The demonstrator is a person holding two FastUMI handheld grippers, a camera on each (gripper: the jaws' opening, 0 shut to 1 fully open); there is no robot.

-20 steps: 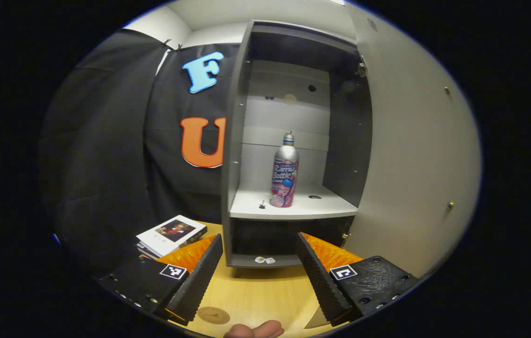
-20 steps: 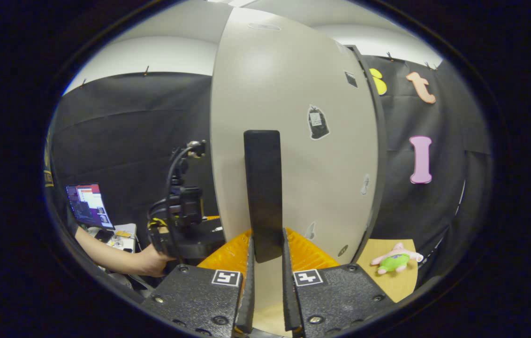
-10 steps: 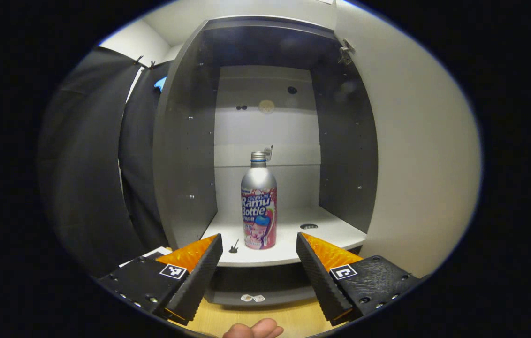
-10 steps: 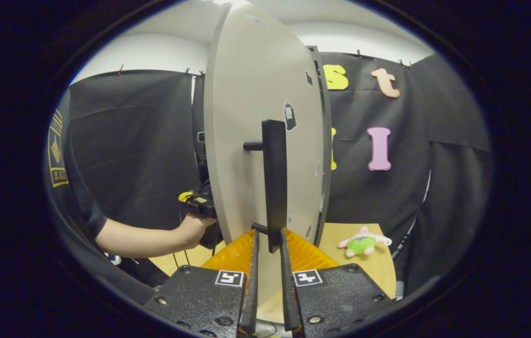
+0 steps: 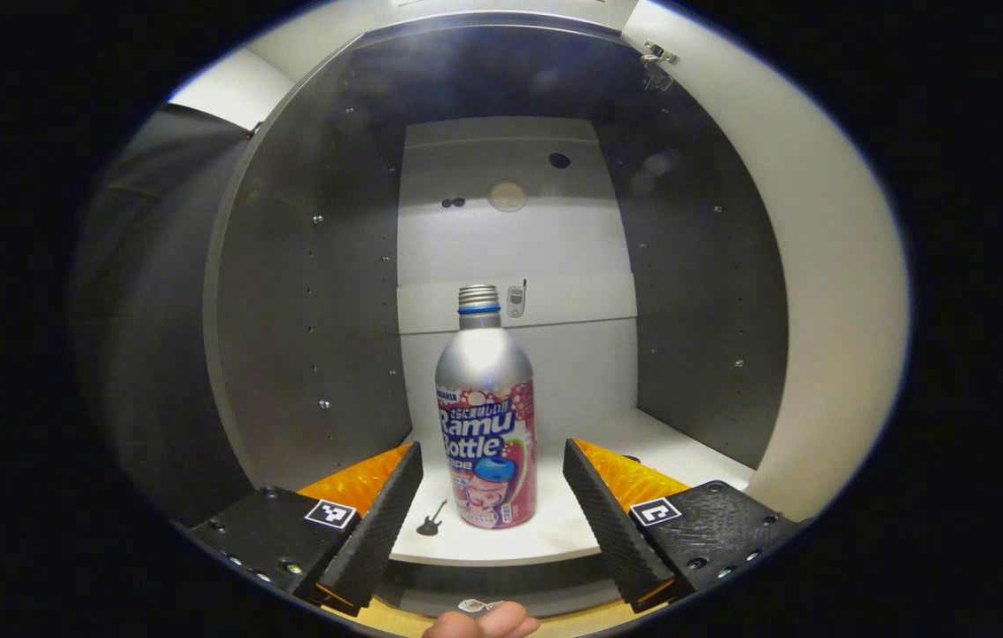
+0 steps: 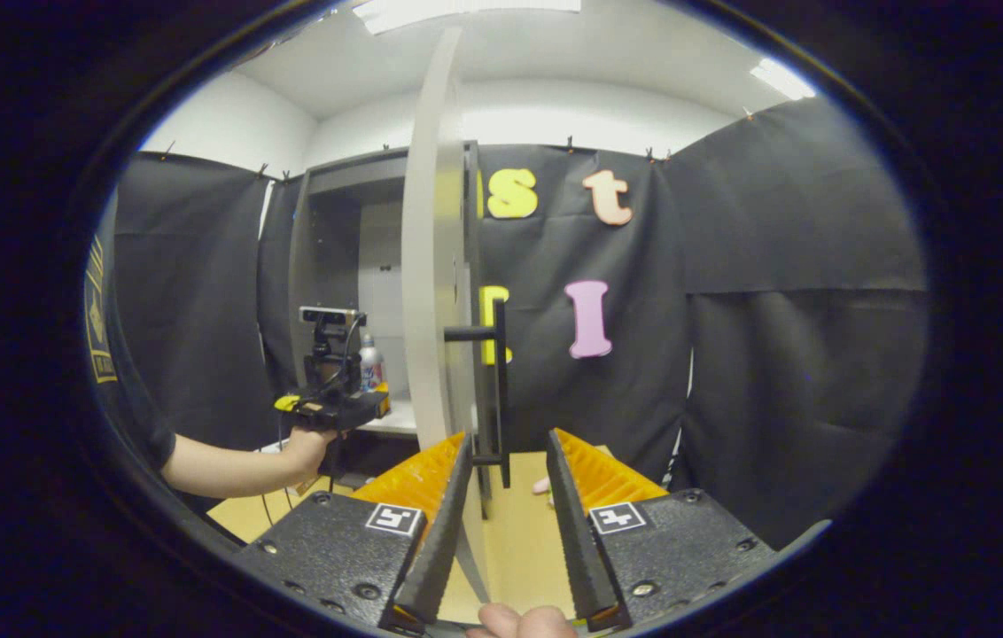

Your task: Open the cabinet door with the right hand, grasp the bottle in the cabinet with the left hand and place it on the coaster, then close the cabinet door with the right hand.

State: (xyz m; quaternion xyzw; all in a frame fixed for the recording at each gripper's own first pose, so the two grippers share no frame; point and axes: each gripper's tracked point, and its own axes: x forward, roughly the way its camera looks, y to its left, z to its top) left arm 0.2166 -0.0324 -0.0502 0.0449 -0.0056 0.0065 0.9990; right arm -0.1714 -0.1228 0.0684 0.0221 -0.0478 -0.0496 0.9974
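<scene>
Left tongs: my left tongs (image 5: 491, 509) are spread wide, their two fingers (image 5: 377, 523) reaching over the near edge of the white cabinet shelf (image 5: 555, 523). They touch nothing.

Bottle: the silver metal bottle with a pink and blue printed label and a ribbed screw cap (image 5: 485, 416) stands upright on that shelf. It sits between my left fingers but a little farther in, apart from both.

Shelf: a tiny black guitar-shaped sticker (image 5: 431, 519) lies just left of the bottle's foot.

Cabinet: the grey cabinet (image 5: 307, 310) has dark side walls and a pale back panel. A small sticker shaped like a phone (image 5: 516, 301) sits on the back panel just right of the bottle's cap.

Right tongs: my right tongs (image 6: 501, 509) are part open, near the pale cabinet door (image 6: 431, 266). The lower end of the door's black bar handle (image 6: 498, 390) shows between the fingers, but I cannot tell whether either finger touches it.

Door: it stands swung wide open, seen almost edge-on from the right gripper view.

Farther off: in the right gripper view my left hand (image 6: 307, 443) holds the other tongs at the open cabinet, with the bottle just beyond.

Table: the light wooden table (image 6: 519, 549) lies under my right tongs.
</scene>
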